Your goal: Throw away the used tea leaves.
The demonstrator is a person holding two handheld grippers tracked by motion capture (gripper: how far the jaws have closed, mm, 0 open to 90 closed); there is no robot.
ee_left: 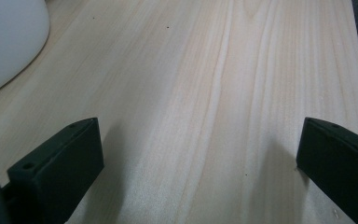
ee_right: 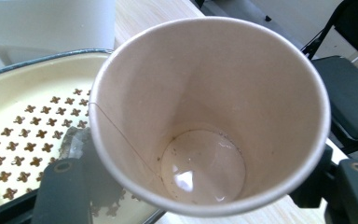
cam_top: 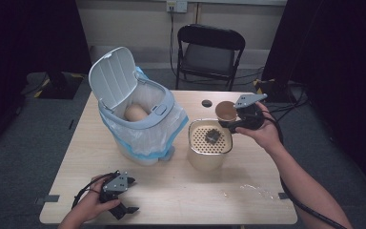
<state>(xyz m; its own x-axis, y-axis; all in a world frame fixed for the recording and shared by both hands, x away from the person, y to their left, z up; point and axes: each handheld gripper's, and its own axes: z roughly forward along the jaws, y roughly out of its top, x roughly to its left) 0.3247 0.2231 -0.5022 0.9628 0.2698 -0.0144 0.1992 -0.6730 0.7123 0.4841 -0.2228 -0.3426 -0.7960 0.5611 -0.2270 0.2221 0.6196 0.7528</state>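
A paper cup (cam_top: 226,111) is held tipped over a perforated strainer bin (cam_top: 209,143) on a wooden bench (cam_top: 181,191).

The right gripper (cam_top: 232,119), raised at the far right of the bench, has its jaws closed on the cup's wall, one on either side; in the right gripper view the cup (ee_right: 209,116) sits between them, mouth toward the camera, a film of liquid on its bottom. Dark residue (cam_top: 212,137) lies on the strainer plate below. Left of the strainer stands a white lidded trash bin (cam_top: 140,117), lid up, bag-lined. At the near left edge the left gripper (cam_top: 129,195) rests on the bench, jaws spread wide with nothing between them.
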